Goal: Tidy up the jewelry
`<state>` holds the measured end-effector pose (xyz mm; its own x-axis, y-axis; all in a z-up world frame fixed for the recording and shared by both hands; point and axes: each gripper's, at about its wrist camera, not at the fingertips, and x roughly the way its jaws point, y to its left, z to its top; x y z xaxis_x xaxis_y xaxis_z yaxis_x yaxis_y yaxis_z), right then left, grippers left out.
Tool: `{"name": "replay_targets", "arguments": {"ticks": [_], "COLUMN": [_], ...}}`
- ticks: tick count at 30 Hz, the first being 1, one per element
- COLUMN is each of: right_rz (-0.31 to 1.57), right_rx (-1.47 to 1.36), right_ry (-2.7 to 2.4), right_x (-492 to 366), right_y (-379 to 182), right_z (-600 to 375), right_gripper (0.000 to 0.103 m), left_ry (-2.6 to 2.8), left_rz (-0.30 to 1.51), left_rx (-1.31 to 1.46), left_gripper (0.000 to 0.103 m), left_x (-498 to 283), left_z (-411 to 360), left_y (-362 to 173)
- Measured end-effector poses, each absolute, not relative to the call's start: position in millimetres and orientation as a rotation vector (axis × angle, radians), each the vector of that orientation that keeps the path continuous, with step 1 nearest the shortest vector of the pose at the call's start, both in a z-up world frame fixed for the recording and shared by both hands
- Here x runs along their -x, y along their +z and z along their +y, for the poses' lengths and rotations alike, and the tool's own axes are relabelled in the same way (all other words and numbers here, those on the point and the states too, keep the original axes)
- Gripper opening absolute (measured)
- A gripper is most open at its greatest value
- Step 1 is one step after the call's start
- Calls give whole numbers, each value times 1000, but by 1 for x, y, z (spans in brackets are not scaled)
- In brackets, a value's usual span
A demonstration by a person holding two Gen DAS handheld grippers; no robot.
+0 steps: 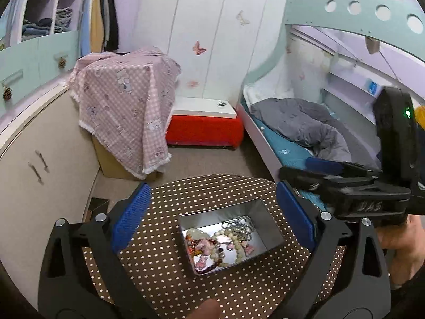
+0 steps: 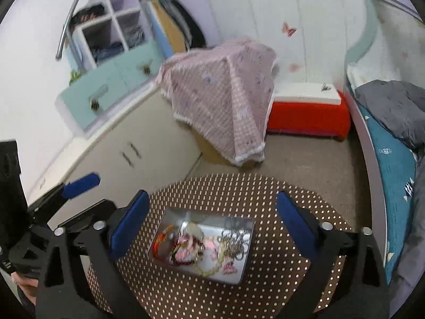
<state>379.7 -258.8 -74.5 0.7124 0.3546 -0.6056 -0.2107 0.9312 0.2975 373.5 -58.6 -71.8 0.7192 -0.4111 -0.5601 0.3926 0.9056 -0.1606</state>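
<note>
Hovering above a metal tin [image 1: 261, 222] sitting on a round dotted stool [image 1: 164, 260], with both tongs spread wide and holding nothing: left gripper [image 1: 213, 220], right gripper [image 2: 212, 222]. Lying tangled inside the tin: a heap of jewelry [image 1: 225, 239], with cream beads [image 2: 209, 267], pink pieces and grey chains [image 2: 235, 240] all touching. Fitting either a sorted-in pile or one waiting to be pulled apart. For any pick, judging it best going down on one loose strand at the edge of the heap, closing slowly, lifting straight up, and bracing the tin against sliding.
</note>
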Motion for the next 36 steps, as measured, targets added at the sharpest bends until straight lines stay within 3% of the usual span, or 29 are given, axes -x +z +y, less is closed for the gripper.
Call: {"name": "replay_targets", "arguments": {"ticks": [14,36], "right_rz": [660,390], "right_rx": [-203,-50], "right_ry": [281,114], "right_x": [-335,-135], "right_y": [-41,-4], "right_z": [-255,-236], "right_gripper": [95,95], "left_ry": [-279,-86], "left_rz": [534,263], "left_rx": [-18,-33], "left_gripper": [96,97], "left_x": [-320,-129], "left_z": [-40,-29], "left_y": [-37,5]}}
